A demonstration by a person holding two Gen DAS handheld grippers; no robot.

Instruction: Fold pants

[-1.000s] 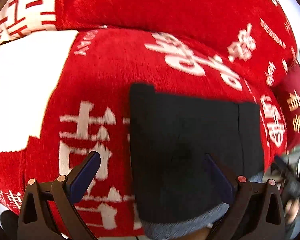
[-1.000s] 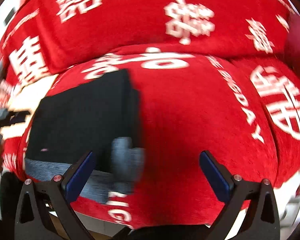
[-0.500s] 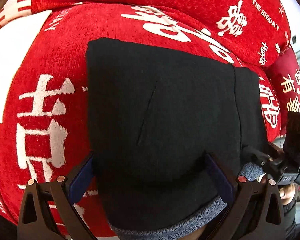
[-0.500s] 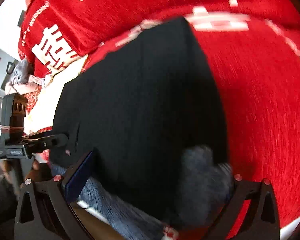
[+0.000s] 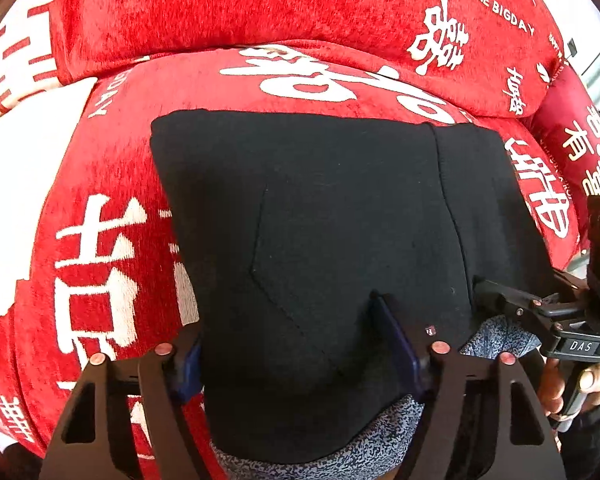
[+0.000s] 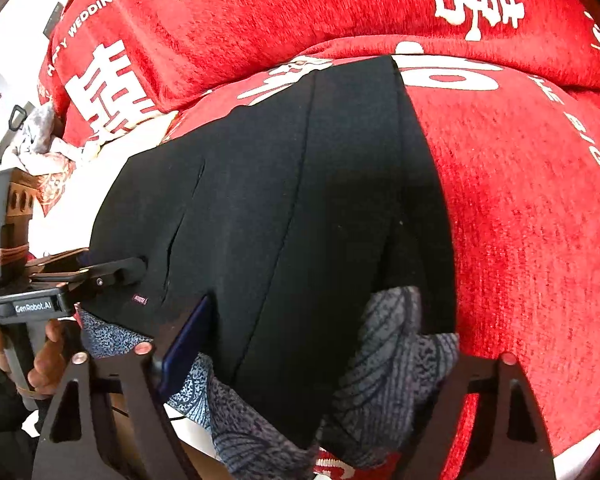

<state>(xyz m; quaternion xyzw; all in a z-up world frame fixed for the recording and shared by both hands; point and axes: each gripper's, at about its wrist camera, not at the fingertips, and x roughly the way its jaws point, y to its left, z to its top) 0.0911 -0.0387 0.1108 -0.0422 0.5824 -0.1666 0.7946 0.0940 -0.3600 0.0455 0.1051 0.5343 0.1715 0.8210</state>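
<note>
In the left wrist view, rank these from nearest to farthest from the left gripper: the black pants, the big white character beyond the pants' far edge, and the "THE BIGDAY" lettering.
1. Black pants: between the left gripper's fingers, centre.
2. Big white character: on the red seat cover, just past the pants' far edge, upper centre.
3. "THE BIGDAY" lettering: on the back cushion, upper right.

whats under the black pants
The pants lie on a red cover with white characters. At the near edge a grey lining peeks out beneath the black cloth. Whatever else lies under the pants is covered.
</note>
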